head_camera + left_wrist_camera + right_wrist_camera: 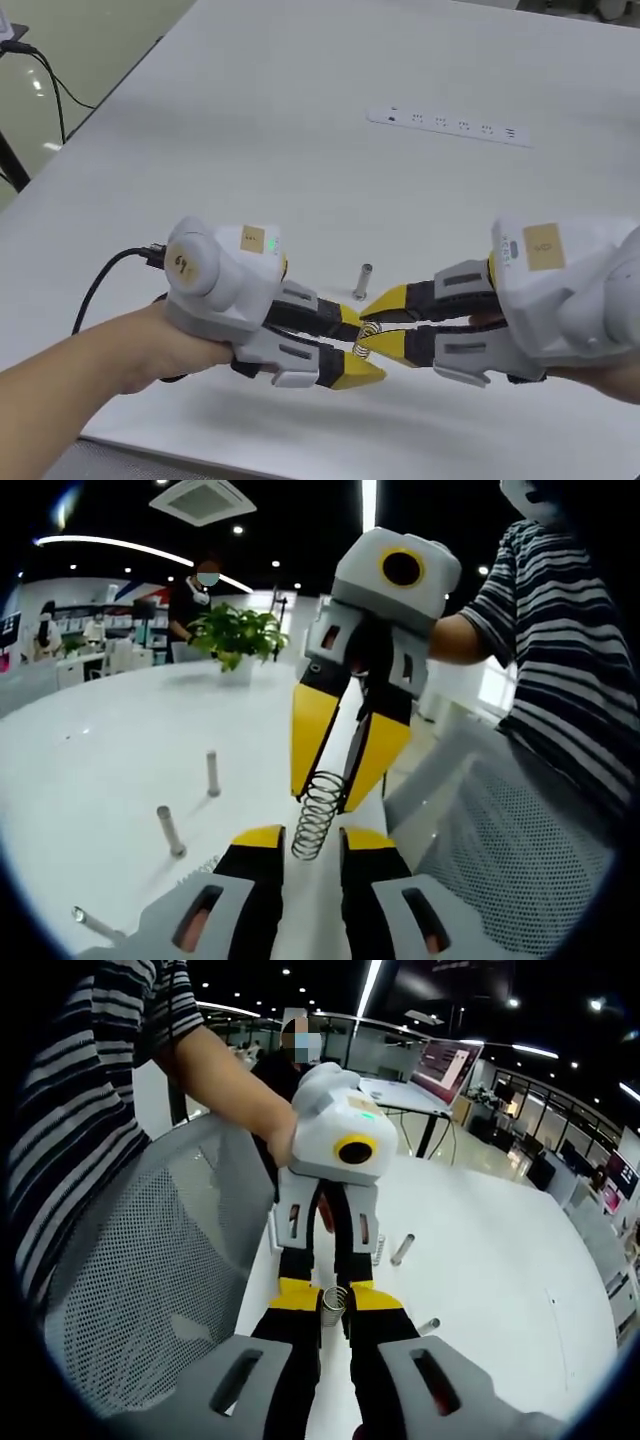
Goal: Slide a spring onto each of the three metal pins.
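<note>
A small steel spring (368,336) hangs above the white table (300,150), between two grippers that meet tip to tip. My left gripper (358,346) comes from the left. In its own view its yellow-tipped jaws (312,842) close on the spring's (316,815) lower end. My right gripper (377,324) comes from the right, and its jaws (335,1300) pinch the spring (333,1306) too. One upright metal pin (364,280) stands just behind the tips. The left gripper view has two standing pins (212,773) (170,830) and a third one lying flat (88,920).
A white power strip (448,127) lies at the far right of the table. A black cable (100,285) trails from the left gripper. Another spring (378,1247) rests on the table beside a pin (402,1249). A grey mesh chair (150,1260) sits at the table's near edge.
</note>
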`<state>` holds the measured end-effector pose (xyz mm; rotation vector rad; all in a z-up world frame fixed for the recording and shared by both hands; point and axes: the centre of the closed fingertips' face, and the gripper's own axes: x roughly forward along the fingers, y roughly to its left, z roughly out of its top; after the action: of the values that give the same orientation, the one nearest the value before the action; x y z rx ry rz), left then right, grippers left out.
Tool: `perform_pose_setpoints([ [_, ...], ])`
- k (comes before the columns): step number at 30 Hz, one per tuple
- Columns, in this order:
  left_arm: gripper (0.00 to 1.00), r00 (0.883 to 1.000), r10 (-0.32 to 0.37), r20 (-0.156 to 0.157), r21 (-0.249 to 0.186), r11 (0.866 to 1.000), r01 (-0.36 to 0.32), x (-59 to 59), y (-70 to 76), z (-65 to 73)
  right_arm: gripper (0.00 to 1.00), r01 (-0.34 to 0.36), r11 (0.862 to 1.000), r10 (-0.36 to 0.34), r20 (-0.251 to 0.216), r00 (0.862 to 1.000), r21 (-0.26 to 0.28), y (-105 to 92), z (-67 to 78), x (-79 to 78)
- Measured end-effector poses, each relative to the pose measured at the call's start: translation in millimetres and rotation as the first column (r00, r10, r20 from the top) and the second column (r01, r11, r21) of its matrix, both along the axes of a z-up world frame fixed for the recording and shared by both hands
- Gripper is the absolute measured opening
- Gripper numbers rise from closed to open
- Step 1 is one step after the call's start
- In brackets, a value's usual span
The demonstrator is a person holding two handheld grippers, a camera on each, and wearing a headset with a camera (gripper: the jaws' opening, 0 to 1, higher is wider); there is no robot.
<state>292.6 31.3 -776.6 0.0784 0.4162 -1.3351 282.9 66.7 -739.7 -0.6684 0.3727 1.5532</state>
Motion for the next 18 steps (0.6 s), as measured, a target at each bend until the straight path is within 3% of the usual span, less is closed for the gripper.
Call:
perform_pose_setpoints([
  [18,0.26,0.997,0.075,-0.023,0.002,0.997,-0.075,6.8,24.3,2.6,0.06,0.034,0.999,-0.034,0.024,0.999,-0.01,-5.6,-0.7,12.5],
])
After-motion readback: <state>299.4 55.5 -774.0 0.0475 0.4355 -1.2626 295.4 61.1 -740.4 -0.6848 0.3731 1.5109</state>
